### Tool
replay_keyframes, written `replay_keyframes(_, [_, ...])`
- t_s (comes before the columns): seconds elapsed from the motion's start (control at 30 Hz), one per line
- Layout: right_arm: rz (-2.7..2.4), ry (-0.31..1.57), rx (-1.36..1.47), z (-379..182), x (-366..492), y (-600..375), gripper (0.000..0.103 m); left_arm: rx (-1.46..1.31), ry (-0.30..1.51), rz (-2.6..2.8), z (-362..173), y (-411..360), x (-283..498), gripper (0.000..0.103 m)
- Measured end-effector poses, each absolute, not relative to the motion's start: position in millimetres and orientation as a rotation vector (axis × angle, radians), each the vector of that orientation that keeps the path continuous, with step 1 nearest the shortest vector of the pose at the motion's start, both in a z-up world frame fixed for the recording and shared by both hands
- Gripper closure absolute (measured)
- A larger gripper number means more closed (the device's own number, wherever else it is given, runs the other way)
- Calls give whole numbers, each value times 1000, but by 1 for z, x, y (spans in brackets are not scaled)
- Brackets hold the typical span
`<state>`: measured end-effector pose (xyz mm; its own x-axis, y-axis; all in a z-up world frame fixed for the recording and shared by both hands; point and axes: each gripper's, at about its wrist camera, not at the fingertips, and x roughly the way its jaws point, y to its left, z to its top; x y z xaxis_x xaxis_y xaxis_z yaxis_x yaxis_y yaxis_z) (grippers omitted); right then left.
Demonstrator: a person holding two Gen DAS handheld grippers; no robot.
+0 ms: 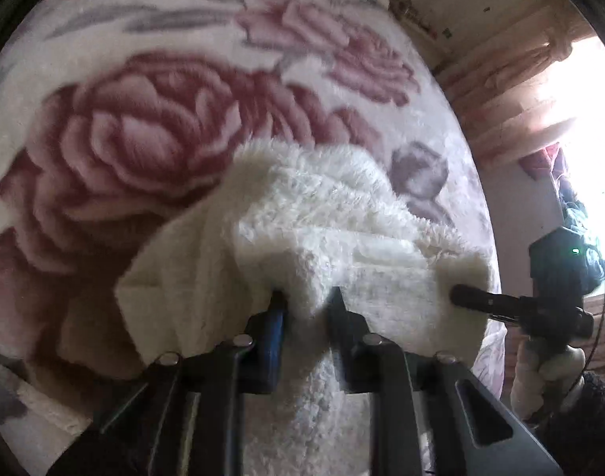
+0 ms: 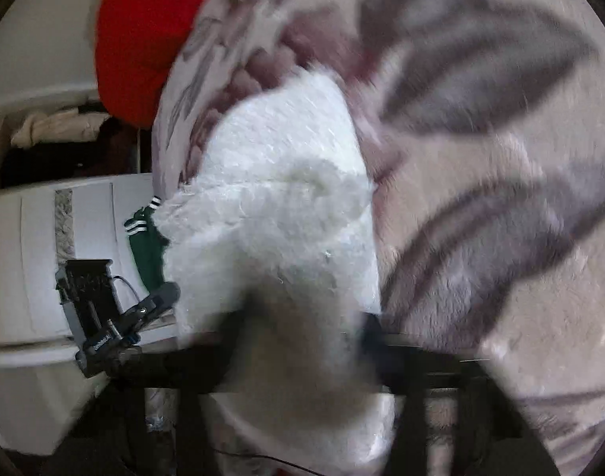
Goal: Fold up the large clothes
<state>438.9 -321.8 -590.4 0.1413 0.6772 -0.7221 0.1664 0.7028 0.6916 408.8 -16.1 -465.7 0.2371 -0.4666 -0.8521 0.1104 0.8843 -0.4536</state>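
A white fluffy garment hangs bunched over a rose-print blanket. My left gripper is shut on a fold of the garment, with fabric pinched between its two fingers. My right gripper shows at the right in the left wrist view, its finger pressed into the garment's right edge. In the right wrist view the garment fills the middle and covers my right gripper, which is shut on it. The left gripper shows at the left there, at the garment's edge.
The blanket covers the bed. A red cloth lies at the bed's far end. A green striped garment hangs against a white panel. A brick wall and a bright window are on the right.
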Motion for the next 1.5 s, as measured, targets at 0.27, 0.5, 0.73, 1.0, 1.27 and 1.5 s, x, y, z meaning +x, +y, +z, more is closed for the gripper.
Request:
replay_keyframes(0.27, [530, 1188, 616, -492, 454, -289, 82, -547, 1089, -334, -411, 43, 401, 89])
replay_keyframes(0.5, [433, 1313, 507, -538, 528, -258, 83, -621, 1349, -212, -525, 50, 460, 88])
replay_keyframes(0.73, [490, 1503, 550, -571, 530, -278, 36, -737, 1348, -241, -527, 61, 446, 82])
replay_keyframes(1.0, [713, 1749, 847, -670, 498, -279, 0, -857, 1204, -183, -479, 88, 400, 45])
replay_keyframes(1.27, [490, 1567, 1231, -673, 448, -282, 39, -829, 1081, 95, -455, 138, 311, 45])
replay_keyframes(1.5, [141, 1310, 1774, -640, 302, -273, 47, -712, 1202, 299, -489, 168, 220, 45])
